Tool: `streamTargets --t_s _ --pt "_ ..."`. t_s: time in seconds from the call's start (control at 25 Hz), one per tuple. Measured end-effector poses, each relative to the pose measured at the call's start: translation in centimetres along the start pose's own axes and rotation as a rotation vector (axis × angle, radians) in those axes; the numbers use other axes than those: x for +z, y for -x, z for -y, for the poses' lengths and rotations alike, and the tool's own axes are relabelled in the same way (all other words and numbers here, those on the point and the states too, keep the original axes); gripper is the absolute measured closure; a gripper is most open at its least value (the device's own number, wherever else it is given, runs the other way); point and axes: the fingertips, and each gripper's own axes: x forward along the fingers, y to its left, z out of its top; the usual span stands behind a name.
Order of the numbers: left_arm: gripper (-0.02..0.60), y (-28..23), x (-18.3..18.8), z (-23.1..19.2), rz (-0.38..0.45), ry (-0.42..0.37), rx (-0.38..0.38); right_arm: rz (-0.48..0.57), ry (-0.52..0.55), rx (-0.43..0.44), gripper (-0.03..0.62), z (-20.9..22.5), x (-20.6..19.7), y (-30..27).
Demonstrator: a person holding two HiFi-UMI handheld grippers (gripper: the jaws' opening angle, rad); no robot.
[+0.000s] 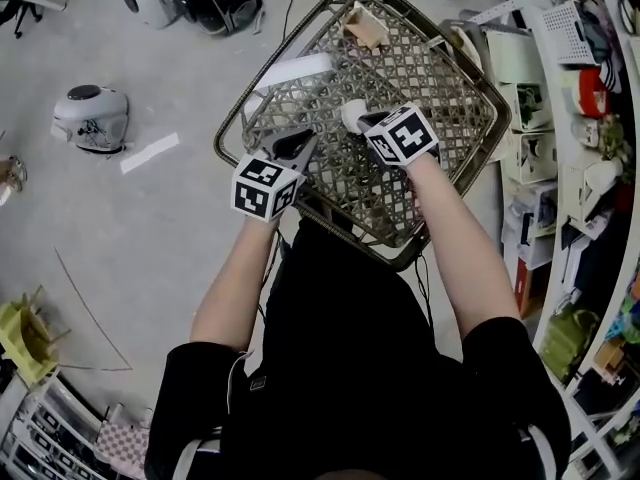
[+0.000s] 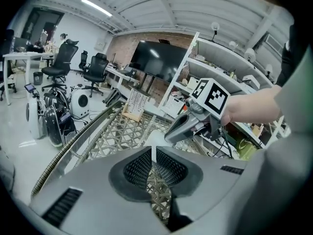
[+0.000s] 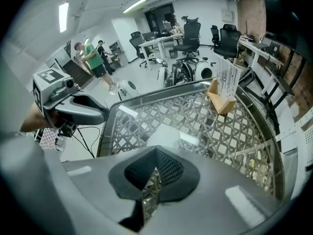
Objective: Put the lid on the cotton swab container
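Presently both grippers hang over the woven lattice desk [image 1: 440, 88], tips converging on the white cotton swab container [image 1: 352, 111], which sits on the lattice near the desk's middle. Left gripper [image 1: 305, 140]: fingers together bar a hairline slit, nothing between them; the container shows just beyond the tips. Right gripper [image 1: 362, 123]: fingers closed on each other, empty, container just ahead of them. The right gripper view shows a small flat white piece [image 3: 189, 140] lying just beside the container. It is likely the lid, but too washed out to confirm, and whether the container is open on top cannot be read. A longer white strip [image 1: 295, 68] and a wooden card stand [image 1: 365, 26] lie farther back, apart from the work. Judgement: the step in hand is the approach, no grasp yet. To do it well, part one gripper's fingers before descending, pinch the lid by its edges and keep it level. Use the other gripper to brace the container wall, since a light tub on open weave will probably skate or tip. Square the lid over the rim first, then press down evenly rather than at one edge.
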Motion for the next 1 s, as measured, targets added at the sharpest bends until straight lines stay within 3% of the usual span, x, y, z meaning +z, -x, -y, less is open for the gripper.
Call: streamTargets --t_s 0.24,0.4,0.64,0.88,1.0 --pt "0.548 1.1 -0.5 0.9 0.015 0.004 0.013 -0.078 0.096 -0.048 0.58 0.2 0.1 0.1" --pt "0.548 2.0 -0.2 1.4 0.029 -0.002 0.041 -0.062 0.088 -0.081 0.58 0.5 0.0 0.0" --pt "0.548 4.6 2.2 2.7 0.069 -0.04 0.108 0.137 -0.141 -0.011 0.583 1.0 0.0 1.0" --pt "0.548 7.1 3.3 4.8 0.139 -0.003 0.186 0.351 -0.166 0.104 0.583 -1.2 0.3 6.2" --pt "0.548 8.2 3.8 6.5 0.175 0.011 0.209 0.425 -0.124 0.131 0.583 -2.3 -0.3 9.4"
